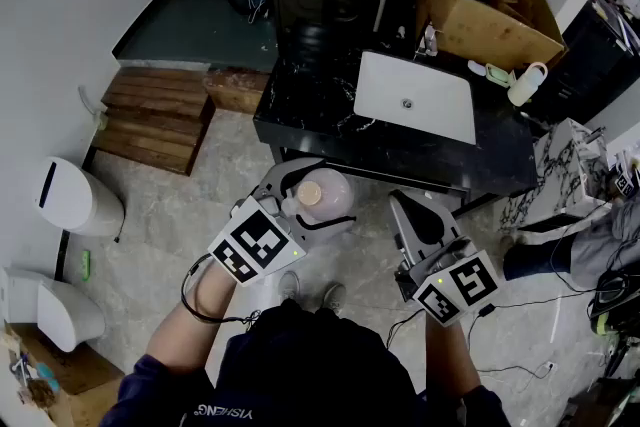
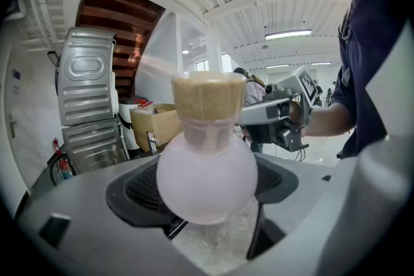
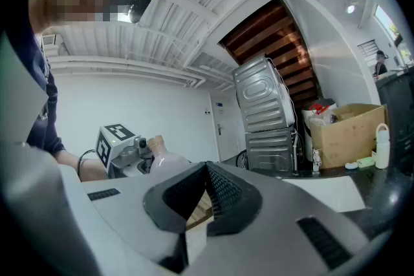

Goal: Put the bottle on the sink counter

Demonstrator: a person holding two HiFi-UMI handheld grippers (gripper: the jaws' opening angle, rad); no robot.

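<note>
1. While the bottle (image 1: 328, 197) is carried over open floor, the head view shows the left claw (image 1: 322, 191) spread wide and closed on its round pink body. The black surface (image 1: 310, 120) lies ahead of that claw's tips and has not been reached. Risk: if the grip slackens here, the bottle drops to the floor.
2. Also in the head view, the white sink (image 1: 415, 95) is set into the surface ahead and to the right of the left claw. A cardboard box (image 1: 490, 5) and a white container (image 1: 527, 83) stand beyond it. Risk: a release too far right would put the bottle in the basin or against that clutter. A release too near would leave it on the surface's edge.
3. In the left gripper view, the pads bear on the widest part of the bulbous body, and the tan cap (image 2: 207, 95) stands above them. Risk: a smooth, rounded body held at so wide a spread may roll or slide out between the pads. I judge a sudden tilt the likeliest cause.
4. In the right gripper view, the right claw (image 3: 206, 194) has its jaws together on nothing. The bottle sits just to its left. Risk: the two claws are close, and a careless swing could knock the bottle loose.
</note>
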